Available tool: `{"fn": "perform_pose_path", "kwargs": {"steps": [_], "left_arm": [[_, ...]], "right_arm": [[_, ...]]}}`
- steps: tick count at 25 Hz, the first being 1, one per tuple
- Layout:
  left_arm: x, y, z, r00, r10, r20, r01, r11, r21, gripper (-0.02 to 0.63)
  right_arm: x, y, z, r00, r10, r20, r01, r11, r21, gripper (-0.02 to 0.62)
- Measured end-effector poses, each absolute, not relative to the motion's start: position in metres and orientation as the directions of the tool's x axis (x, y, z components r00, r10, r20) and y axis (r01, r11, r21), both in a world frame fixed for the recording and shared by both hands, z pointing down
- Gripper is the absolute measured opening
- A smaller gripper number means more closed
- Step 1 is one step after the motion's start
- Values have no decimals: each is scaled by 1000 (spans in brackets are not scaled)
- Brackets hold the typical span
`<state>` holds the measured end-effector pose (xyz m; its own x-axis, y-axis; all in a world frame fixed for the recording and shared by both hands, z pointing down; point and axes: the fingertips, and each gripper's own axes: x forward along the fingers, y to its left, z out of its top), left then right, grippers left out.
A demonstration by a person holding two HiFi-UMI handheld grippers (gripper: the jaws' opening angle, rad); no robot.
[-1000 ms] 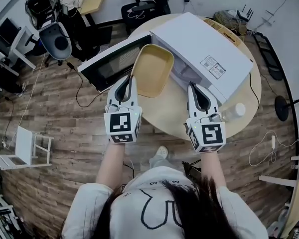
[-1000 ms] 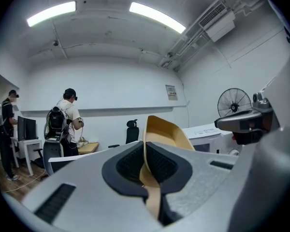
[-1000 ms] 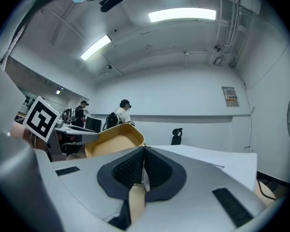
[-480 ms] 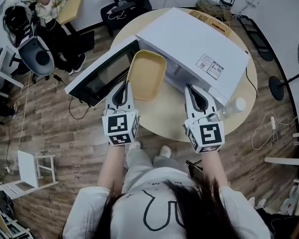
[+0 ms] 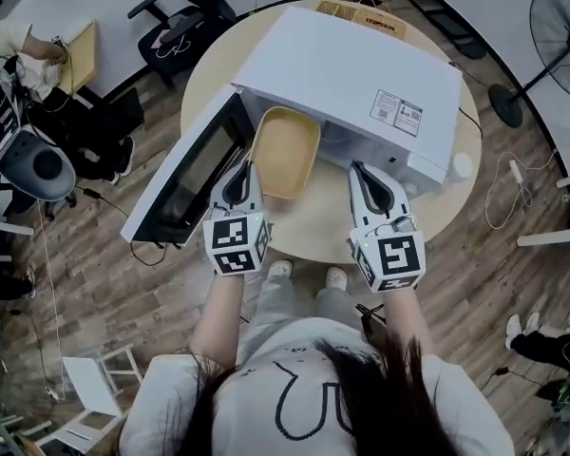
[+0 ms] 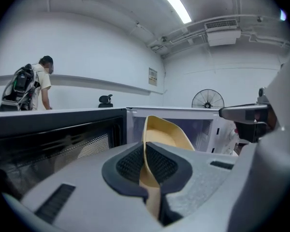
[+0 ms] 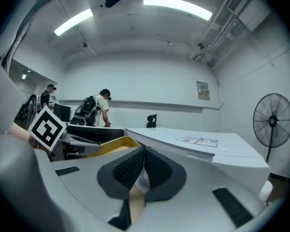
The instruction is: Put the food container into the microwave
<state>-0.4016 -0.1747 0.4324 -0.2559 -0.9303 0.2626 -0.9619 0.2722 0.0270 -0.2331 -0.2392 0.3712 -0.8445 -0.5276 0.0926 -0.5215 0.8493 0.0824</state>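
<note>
Container and both grippers have moved far-ward since a second ago, toward the microwave mouth; the head view has swung right too.

Left pads [image 6: 128, 166]: pressed together on the near rim of the pale yellow, shallow rectangular plastic food container [image 5: 285, 150]. The rim stands edge-on between them. Left gripper [image 5: 245, 167] holds the container off the table, tilted, hollow side up and turned right.

Right pads [image 7: 125, 170]: closed on each other, with nothing between. Right gripper [image 5: 359, 169] hovers just right of the container, apart from it, near the microwave's front.

The container's far end is at the open front of the white box-shaped microwave [image 5: 361, 74]. Whether it is past the threshold I cannot tell. It is not set down.

The dark-glass microwave door [image 5: 185, 174] is swung wide to the left, beside the left gripper.

The microwave sits on a round, light wooden table [image 5: 323, 221]. A small clear plastic bottle [image 5: 461, 164] is on the table, right of the microwave.

Far left: a black office chair [image 5: 185, 17] and a person in a light top [image 5: 19, 41] at a desk. Far right: a standing fan [image 5: 560, 36] on wood-plank flooring.
</note>
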Motion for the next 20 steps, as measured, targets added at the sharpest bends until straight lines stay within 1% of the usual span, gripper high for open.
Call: {"fn": "perform_pose_path", "kwargs": {"steps": [6,12,16,20], "left_arm": [[-412,-195,456,-146,-943,300,-984,169,50,20],[-409,-217,468,-57,-946,319,-993,88,84,20],[-408,-229,479,-18,-941,338,-991,62,120,20],[-408,-243,488,8,-936,352,-983,57,173,20]], "right_arm": [[-233,-238,385,-771,-626,117,-622,780,76,29],[-227,-231,387,-707,-697,116,-693,716,78,29],[-227,-229,389,-682,-723,113,-721,690,62,29],[-231,-232,391,-661,-742,117,-738,670,82,29]]}}
